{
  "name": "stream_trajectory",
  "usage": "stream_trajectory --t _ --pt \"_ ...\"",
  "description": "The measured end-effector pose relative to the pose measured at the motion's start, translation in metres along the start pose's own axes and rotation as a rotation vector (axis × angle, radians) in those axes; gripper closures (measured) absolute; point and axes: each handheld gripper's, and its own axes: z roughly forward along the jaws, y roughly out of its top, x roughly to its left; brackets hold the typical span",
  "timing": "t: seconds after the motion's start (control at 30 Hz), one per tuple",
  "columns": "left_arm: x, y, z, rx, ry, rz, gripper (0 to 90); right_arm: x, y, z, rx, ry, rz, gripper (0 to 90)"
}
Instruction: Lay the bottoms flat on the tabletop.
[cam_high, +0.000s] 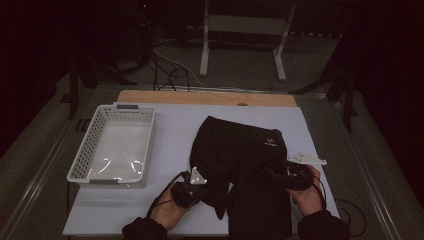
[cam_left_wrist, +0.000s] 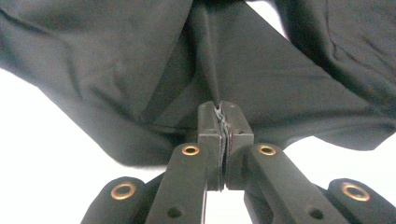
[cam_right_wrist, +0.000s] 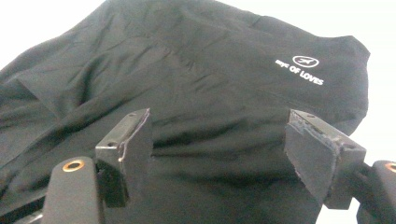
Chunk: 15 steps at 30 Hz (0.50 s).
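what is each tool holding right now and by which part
The left tool is shut on the black garment, pinching a fold of cloth at its near left edge. The right tool stands open over the cloth and holds nothing.

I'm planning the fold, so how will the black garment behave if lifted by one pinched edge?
The black garment will probably drape limply; it lies creased and soft. The left hand-held gripper, shut on a thin fold, likely lifts just that part while the rest drags across the table.
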Motion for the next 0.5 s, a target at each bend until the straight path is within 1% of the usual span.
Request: stream_trajectory --t 0.1,0.17,0.27,0.37,0.43,0.5 --pt "-0.002 -0.005 -0.005 0.010 -0.006 0.001 89.0 -0.001 0.000 0.000 -0.001 0.002 0.000 24.5" --pt "-0.003 -0.007 -0.011 0.003 -0.007 0.002 89.0 -0.001 0.000 0.000 0.001 0.001 0.000 24.5" --pt "-0.004 -0.010 -0.021 -0.007 0.003 0.004 89.0 -0.001 0.000 0.000 0.001 -0.001 0.002 24.5" --pt "-0.002 -0.015 -0.026 0.002 0.043 0.010 88.8 -0.001 0.000 0.000 0.001 -0.002 0.002 24.5" --pt "0.003 -0.018 -0.029 0.012 0.076 0.000 88.8 -0.001 0.000 0.000 0.001 -0.004 0.002 24.5" --pt "0.008 -0.020 -0.030 0.021 0.118 -0.020 88.9 -0.001 0.000 0.000 0.000 0.001 0.002 24.5"
